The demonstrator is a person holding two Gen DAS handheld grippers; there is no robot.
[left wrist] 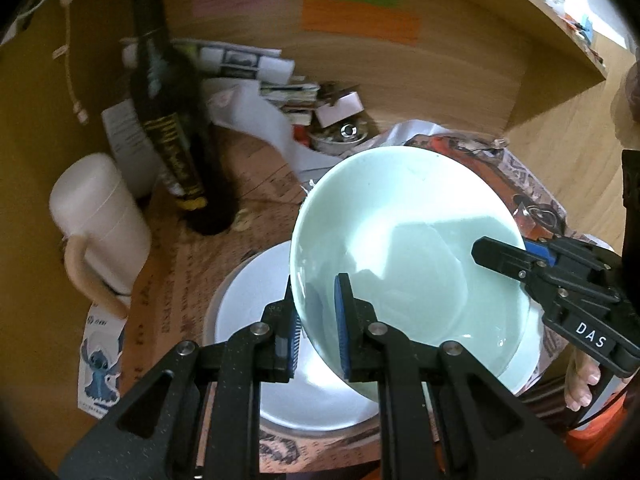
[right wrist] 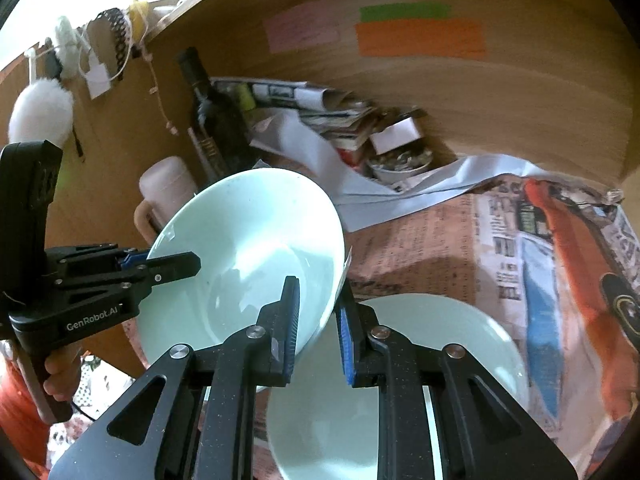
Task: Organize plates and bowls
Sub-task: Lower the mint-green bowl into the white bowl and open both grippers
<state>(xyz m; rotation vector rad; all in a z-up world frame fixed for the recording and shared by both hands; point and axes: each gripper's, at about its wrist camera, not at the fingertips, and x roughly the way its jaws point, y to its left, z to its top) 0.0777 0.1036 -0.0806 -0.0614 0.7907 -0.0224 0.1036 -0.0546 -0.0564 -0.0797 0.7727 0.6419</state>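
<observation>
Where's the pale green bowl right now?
The bowl is held tilted in the air above the white plate, with the left gripper and the right gripper each clamped on its rim on opposite sides.

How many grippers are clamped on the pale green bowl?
2: the left gripper pinches one side of the bowl rim; the right gripper pinches the opposite side.

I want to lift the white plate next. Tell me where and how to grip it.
Grip the white plate at its raised outer rim, one finger above and one beneath, coming in low from the near side. It lies flat on the newspaper, so only the rim offers purchase. The pale green bowl, held above by both grippers, blocks it.
</observation>
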